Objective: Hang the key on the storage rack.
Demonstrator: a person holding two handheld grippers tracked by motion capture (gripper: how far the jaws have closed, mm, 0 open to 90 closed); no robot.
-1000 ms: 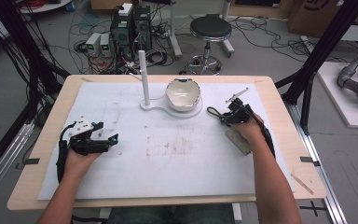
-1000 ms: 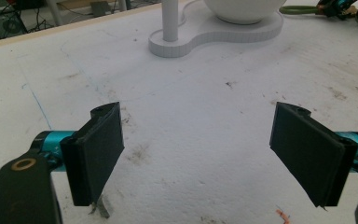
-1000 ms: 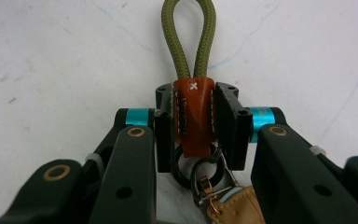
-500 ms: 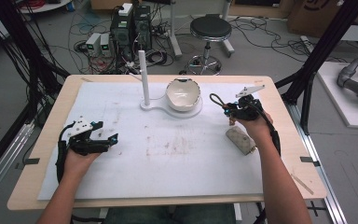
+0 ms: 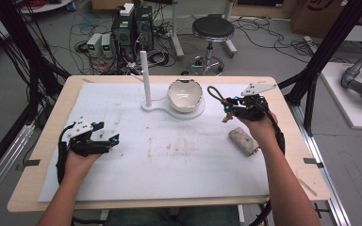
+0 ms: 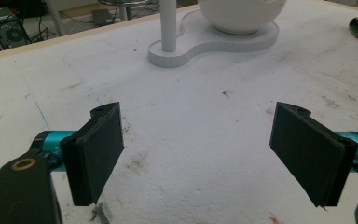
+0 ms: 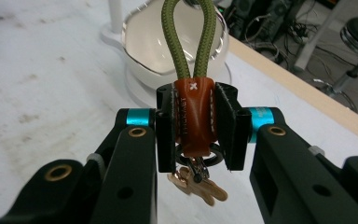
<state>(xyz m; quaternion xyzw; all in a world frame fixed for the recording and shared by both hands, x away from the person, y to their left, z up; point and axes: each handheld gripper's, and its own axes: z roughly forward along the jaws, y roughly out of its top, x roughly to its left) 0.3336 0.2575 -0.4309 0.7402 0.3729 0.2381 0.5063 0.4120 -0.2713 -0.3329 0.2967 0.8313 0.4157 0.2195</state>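
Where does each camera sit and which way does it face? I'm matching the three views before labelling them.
High view: above the person's side, looking forward and down on the table; both forearms, left gripper, right gripper.
Left gripper view: on the left gripper, facing the white stand past open jaws.
Right gripper view: on the right gripper, jaws shut on the keychain, facing the bowl.
All three share the stand and bowl.

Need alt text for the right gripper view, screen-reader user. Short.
The right gripper is shut on the brown leather tab of a keychain, its olive cord loop rising upward and a small tan charm dangling below. Behind it, a white bowl sits on a white stand on the stained white table cover.
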